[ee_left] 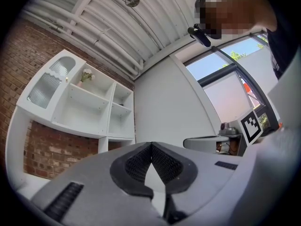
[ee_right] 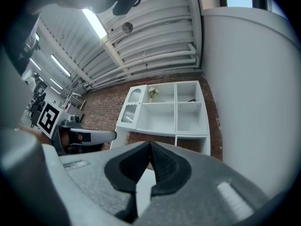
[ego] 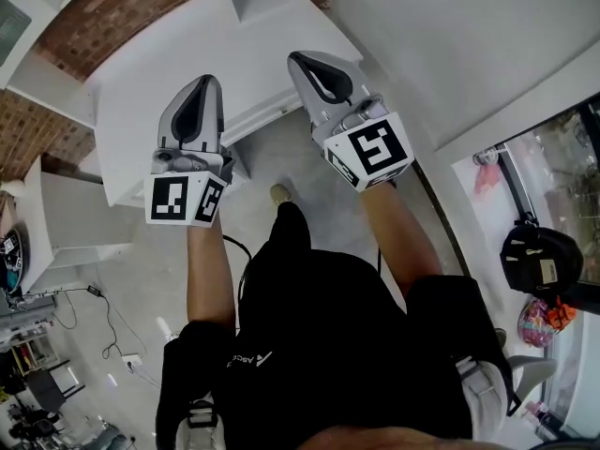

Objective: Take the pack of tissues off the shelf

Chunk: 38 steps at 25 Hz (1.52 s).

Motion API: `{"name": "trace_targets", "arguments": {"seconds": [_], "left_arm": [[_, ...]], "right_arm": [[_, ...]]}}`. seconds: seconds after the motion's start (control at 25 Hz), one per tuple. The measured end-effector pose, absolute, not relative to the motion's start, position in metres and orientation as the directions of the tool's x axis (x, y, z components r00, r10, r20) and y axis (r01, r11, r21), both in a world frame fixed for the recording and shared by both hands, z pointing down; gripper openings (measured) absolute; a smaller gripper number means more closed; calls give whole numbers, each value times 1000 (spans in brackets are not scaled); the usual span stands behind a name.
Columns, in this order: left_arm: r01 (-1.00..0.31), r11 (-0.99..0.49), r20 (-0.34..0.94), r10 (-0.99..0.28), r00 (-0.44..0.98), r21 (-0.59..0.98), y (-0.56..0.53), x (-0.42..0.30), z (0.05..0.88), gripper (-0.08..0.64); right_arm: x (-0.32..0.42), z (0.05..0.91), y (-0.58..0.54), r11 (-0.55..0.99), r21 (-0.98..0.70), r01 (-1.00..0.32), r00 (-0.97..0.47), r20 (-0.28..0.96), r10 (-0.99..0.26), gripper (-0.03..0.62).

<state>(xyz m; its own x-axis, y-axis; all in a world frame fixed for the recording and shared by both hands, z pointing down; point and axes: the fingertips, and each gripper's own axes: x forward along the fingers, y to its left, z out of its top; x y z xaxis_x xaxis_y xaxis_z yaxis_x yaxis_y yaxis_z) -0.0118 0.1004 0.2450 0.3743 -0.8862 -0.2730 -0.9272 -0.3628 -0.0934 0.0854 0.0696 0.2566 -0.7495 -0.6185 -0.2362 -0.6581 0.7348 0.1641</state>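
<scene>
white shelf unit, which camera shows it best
The right gripper view: the white shelf unit faces the camera nearly square, with its compartments open to view. The left gripper view shows it off to the left, slanted. The head view looks steeply down on white furniture; no compartments show there.

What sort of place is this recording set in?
Probably an indoor studio or workshop: a white shelf unit against a brick wall, a ribbed ceiling with strip lights, and large windows.
</scene>
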Motion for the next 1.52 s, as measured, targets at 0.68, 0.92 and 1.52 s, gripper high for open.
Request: {"name": "trace_targets", "arguments": {"seconds": [0.68,0.92,1.52], "left_arm": [[-904,-422,-311,-852,421,-69,-152,-125,242,-2],[-894,-444,-303,-846,438,-54,-215,-146,245,-2],[-910,-412,-239,-881,408,-37,-332,-162,278,-2]], "right_arm": [[-49,253,-206,671,220,-708,-706,-178,-686,26],[-73,254,-275,632,242,-736,-672,-151,-725,106],[-76,298,-444,552,150,-820,-561,-21,-827,394]]}}
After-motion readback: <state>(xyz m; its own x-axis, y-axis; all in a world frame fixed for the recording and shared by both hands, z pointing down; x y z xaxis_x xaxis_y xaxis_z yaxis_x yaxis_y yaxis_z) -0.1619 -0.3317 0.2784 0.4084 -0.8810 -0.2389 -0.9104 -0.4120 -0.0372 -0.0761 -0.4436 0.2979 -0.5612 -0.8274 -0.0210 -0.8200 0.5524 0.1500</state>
